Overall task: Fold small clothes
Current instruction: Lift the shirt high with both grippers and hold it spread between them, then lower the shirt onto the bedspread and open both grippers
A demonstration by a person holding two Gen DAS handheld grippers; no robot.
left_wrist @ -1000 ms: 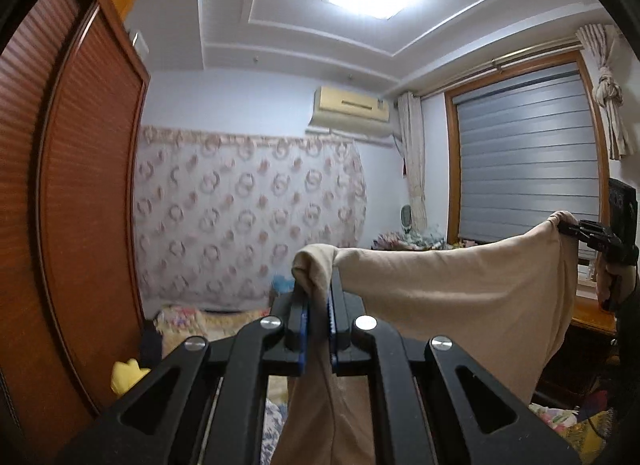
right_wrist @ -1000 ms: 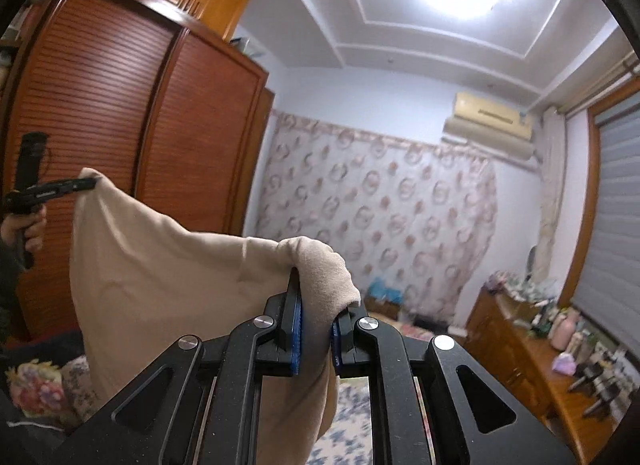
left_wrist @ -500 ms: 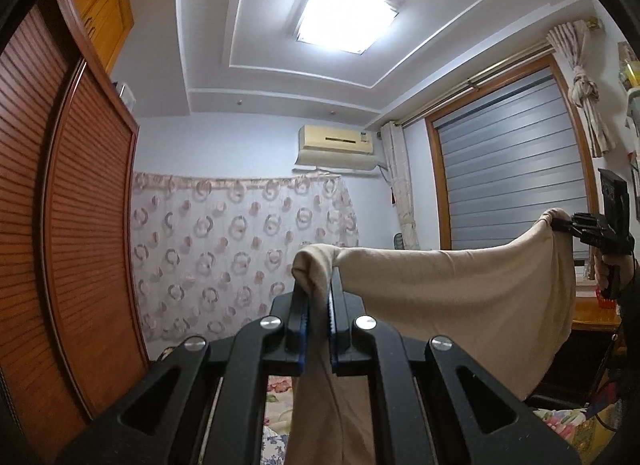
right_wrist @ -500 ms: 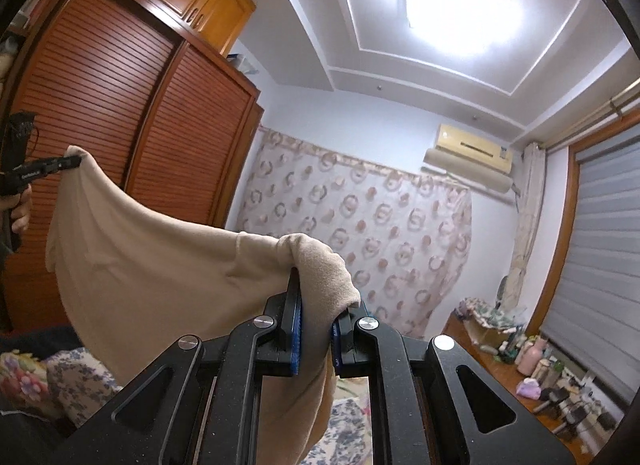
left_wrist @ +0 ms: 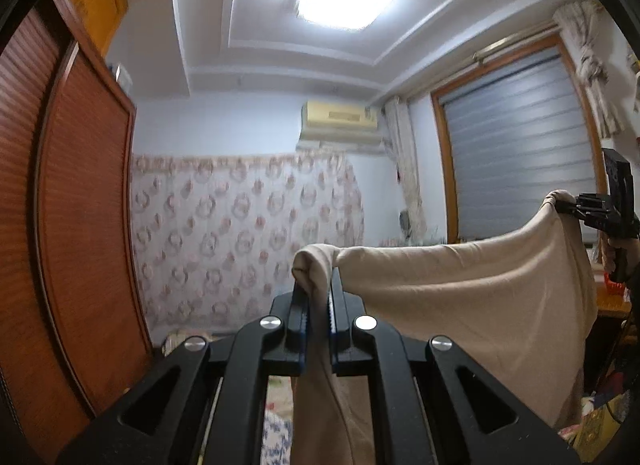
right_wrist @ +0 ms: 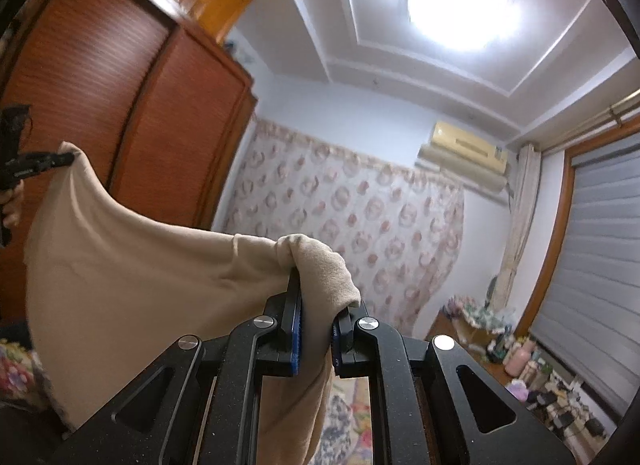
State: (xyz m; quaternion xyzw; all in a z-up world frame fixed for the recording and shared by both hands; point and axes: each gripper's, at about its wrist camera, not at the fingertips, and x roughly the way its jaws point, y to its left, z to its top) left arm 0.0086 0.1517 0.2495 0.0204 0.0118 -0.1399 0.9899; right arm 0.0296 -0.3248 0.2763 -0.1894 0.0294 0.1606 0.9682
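Observation:
A beige garment (left_wrist: 472, 297) hangs in the air, stretched between my two grippers. My left gripper (left_wrist: 318, 285) is shut on one top corner, with cloth bunched over its fingertips and trailing down between the arms. My right gripper (left_wrist: 568, 207) pinches the opposite corner at the right edge of the left wrist view. In the right wrist view the same beige garment (right_wrist: 140, 273) spreads leftwards from my right gripper (right_wrist: 316, 297), which is shut on its corner. Far left there, my left gripper (right_wrist: 60, 159) grips the other corner, with a hand under it.
A red-brown louvred wardrobe (left_wrist: 68, 205) fills the left side. A patterned curtain (left_wrist: 248, 233) covers the far wall under an air conditioner (left_wrist: 340, 121). A window with grey blinds (left_wrist: 520, 137) is on the right, and a cluttered dresser (right_wrist: 520, 357) stands below it. Flowered bedding (right_wrist: 16, 365) lies low.
Both views rose towards the ceiling half a second ago and have since come part of the way back down. The garment stays stretched between both shut grippers.

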